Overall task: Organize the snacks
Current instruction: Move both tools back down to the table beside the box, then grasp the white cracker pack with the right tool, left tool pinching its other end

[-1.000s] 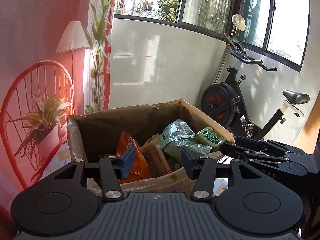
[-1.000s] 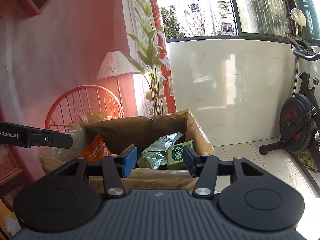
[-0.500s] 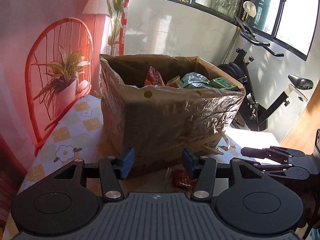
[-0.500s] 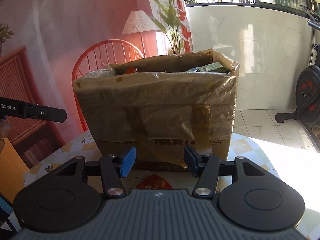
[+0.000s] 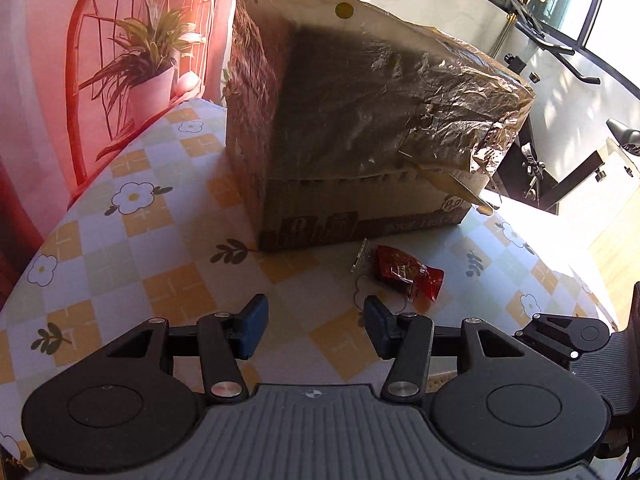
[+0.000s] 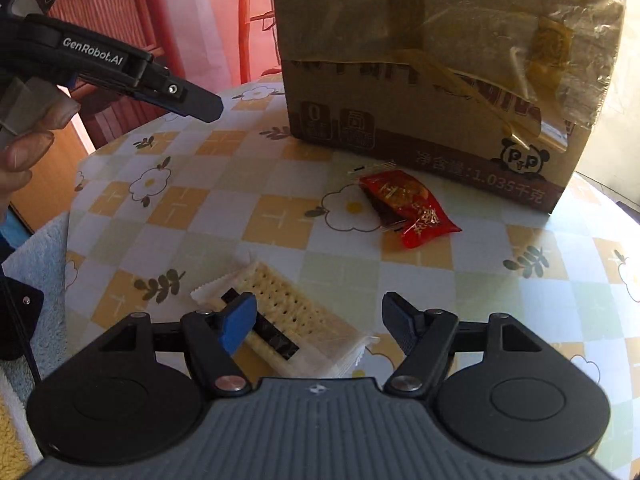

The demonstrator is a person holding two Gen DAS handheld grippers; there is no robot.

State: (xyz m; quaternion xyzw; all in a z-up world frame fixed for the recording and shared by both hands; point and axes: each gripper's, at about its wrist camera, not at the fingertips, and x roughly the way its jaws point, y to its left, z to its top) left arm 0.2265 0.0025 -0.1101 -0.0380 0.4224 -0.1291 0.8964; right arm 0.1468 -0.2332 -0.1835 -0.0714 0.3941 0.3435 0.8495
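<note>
A taped cardboard box (image 5: 360,128) stands on the flower-patterned table (image 5: 120,240); it also shows in the right wrist view (image 6: 420,60). A small red snack packet (image 5: 406,274) lies on the table in front of the box, also seen in the right wrist view (image 6: 412,208). A clear-wrapped cracker pack (image 6: 292,320) lies close under my right gripper (image 6: 318,322), which is open and empty above it. My left gripper (image 5: 316,322) is open and empty, just short of the red packet. The left gripper also shows at the upper left of the right wrist view (image 6: 200,104).
A red wire chair (image 5: 120,40) and a potted plant (image 5: 148,68) stand behind the table's left side. An exercise bike (image 5: 560,120) stands at the right beyond the box. A blue-grey towel (image 6: 36,272) lies at the table's left edge.
Both grippers have dropped from above the open box down to table level in front of it. The snacks inside the box are out of sight; the red packet and cracker pack have come into view.
</note>
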